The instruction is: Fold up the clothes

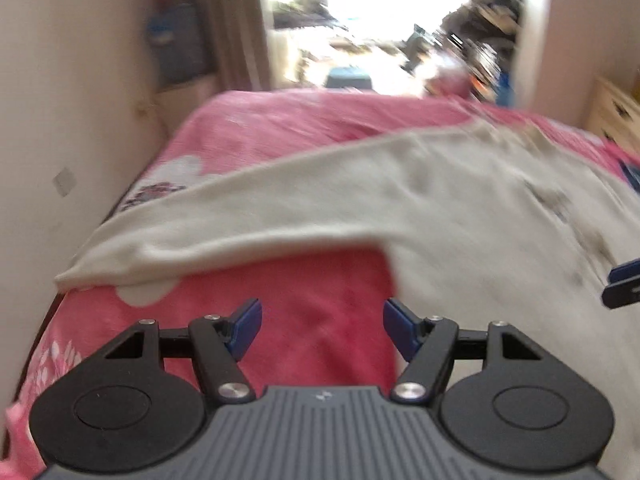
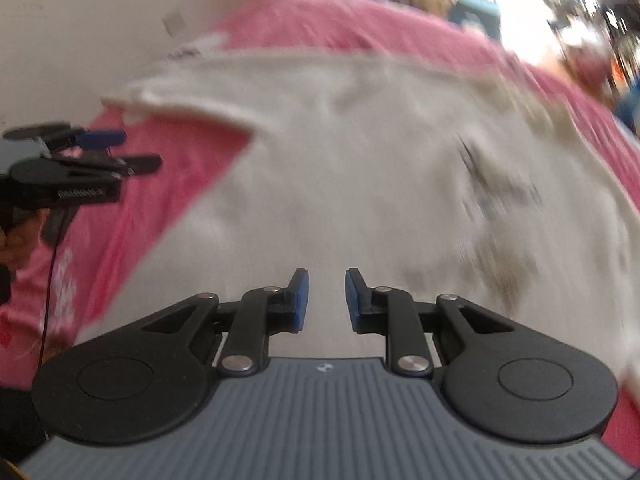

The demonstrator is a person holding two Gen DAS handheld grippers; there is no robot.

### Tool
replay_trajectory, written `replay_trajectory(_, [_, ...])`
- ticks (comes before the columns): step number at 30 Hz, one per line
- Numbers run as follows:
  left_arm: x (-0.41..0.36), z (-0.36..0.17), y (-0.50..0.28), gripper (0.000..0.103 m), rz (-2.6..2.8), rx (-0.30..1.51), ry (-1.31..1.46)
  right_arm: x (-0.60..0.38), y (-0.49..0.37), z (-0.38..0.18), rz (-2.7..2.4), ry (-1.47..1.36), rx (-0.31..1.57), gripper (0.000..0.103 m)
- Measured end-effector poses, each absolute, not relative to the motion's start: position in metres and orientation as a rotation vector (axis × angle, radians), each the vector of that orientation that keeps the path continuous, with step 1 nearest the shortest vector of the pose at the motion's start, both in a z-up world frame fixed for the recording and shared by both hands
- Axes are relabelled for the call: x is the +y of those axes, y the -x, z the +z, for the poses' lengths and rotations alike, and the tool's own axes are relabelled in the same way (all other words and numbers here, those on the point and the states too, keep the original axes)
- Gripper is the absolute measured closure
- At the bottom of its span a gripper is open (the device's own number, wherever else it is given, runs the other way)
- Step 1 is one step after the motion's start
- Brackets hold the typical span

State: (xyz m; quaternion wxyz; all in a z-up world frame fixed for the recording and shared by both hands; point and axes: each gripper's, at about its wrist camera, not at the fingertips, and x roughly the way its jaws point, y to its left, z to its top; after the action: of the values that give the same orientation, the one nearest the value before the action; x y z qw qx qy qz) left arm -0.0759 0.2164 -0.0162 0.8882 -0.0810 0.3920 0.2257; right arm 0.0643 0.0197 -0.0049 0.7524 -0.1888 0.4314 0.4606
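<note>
Left gripper (image 1: 322, 330) open above shirt (image 1: 460, 208).

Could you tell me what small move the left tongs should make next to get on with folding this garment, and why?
Probably ease the left tongs forward to the outstretched sleeve of the cream garment and close on it. Both the left and right tongs are open and hold nothing, the garment lies spread on the pink blanket, and that sleeve sticks out sideways, unfolded, just ahead.
</note>
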Motion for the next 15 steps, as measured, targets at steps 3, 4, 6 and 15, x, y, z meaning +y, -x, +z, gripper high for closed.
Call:
replay_trajectory(3, [0.232, -0.027, 0.075, 0.038, 0.522, 0.739, 0.255, 0.056, -0.082, -0.011, 1.042, 0.365, 0.879, 0.084])
replay_trajectory(4, [0.235, -0.029, 0.073, 0.038, 0.527, 0.722, 0.278, 0.069, -0.090, -0.013, 1.047, 0.342, 0.865, 0.085])
replay_trajectory(6, [0.241, -0.035, 0.063, 0.041, 0.518, 0.705, 0.304, 0.092, -0.107, -0.016, 1.036, 0.341, 0.801, 0.085])
replay_trajectory(15, [0.235, -0.051, 0.009, 0.052, 0.365, 0.620, 0.286, 0.134, -0.189, -0.034, 0.911, 0.317, 0.750, 0.099])
